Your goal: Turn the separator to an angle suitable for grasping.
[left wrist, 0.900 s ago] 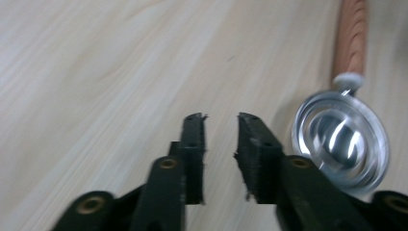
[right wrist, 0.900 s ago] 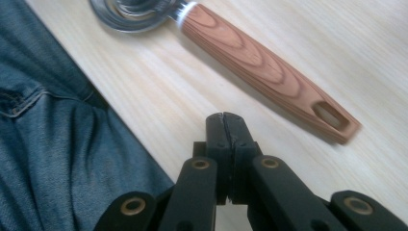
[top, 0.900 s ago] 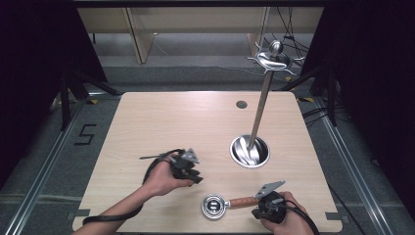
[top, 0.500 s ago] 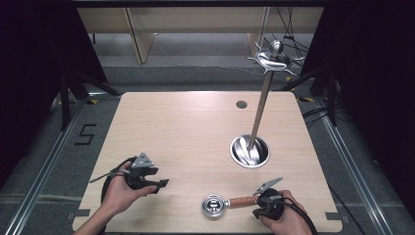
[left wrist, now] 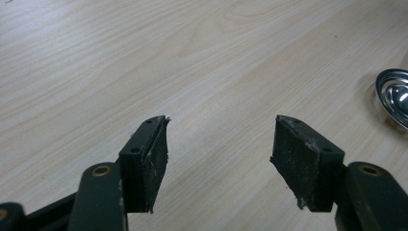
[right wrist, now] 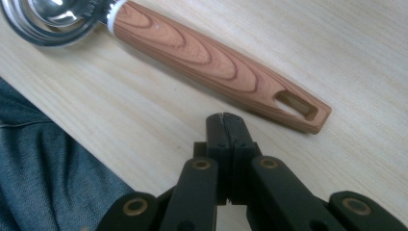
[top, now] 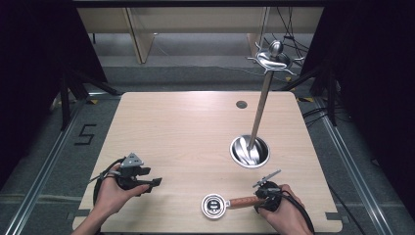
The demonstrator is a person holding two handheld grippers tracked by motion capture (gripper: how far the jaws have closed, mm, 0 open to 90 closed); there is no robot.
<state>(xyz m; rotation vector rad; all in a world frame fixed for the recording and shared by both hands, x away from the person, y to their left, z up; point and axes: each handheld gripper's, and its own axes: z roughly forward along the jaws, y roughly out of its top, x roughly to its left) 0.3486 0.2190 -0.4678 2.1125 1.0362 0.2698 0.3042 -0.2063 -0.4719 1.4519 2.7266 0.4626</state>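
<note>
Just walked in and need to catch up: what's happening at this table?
A person works with a hand-held gripper in each hand. The right hand-held gripper is shut on nothing, its tips just short of the wooden handle of a measuring scoop lying on the table. The left hand-held gripper hangs open over bare wood. A tall metal stand rises at the far right.

On the table [top: 186, 132]: 1 wood-handled measuring scoop [top: 226, 202] at 6 o'clock, 1 steel stand [top: 258, 122] w/ round base at 3 o'clock, 1 dark grommet hole [top: 241, 104] at 1 o'clock, plus 2 grippers, left [top: 155, 182] & right [top: 258, 193].
</note>
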